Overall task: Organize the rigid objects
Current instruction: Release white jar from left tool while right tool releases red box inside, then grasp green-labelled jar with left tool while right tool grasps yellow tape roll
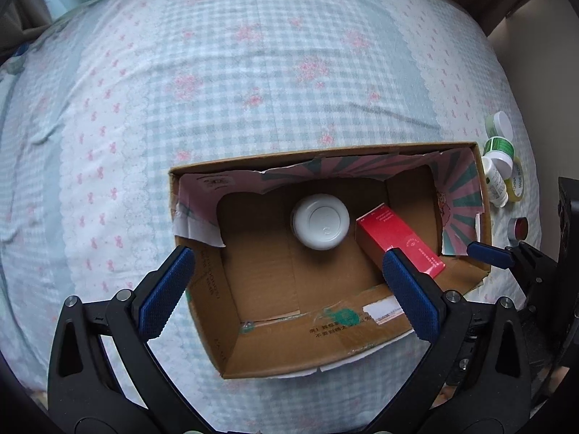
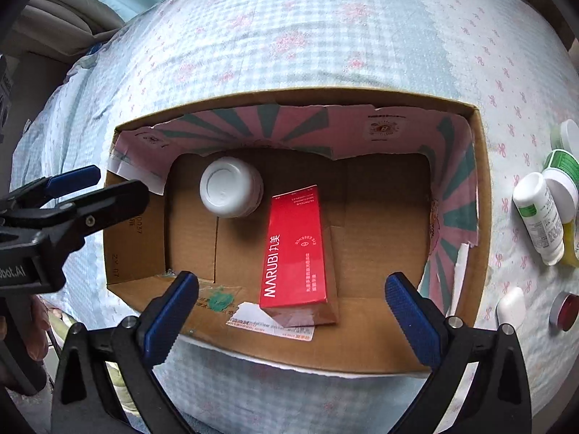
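Right now both sets of jaws stand spread wide with nothing between them. The left gripper (image 1: 289, 282) hangs above the near left part of an open cardboard box (image 1: 202, 282), one blue pad outside the box's left wall and the other over its floor. The right gripper (image 2: 291, 311) hangs above the box's near wall, its pads either side of a red carton (image 2: 296, 249).

Inside the box (image 2: 481, 195), the red carton (image 1: 398, 240) lies flat on the floor, near the middle toward the right. Just beside it to the left stands a white jar (image 1: 321, 221), its round lid facing up; in the right wrist view the jar (image 2: 229, 186) sits close to the far wall, nearly touching the carton's far corner.

The box rests on a bed (image 1: 217, 72) covered in a blue-checked sheet with pink flowers. Toward the bed's right edge, outside the box, lie several white bottles (image 2: 539, 217) with green labels and a small red-lidded tin (image 2: 564, 311).
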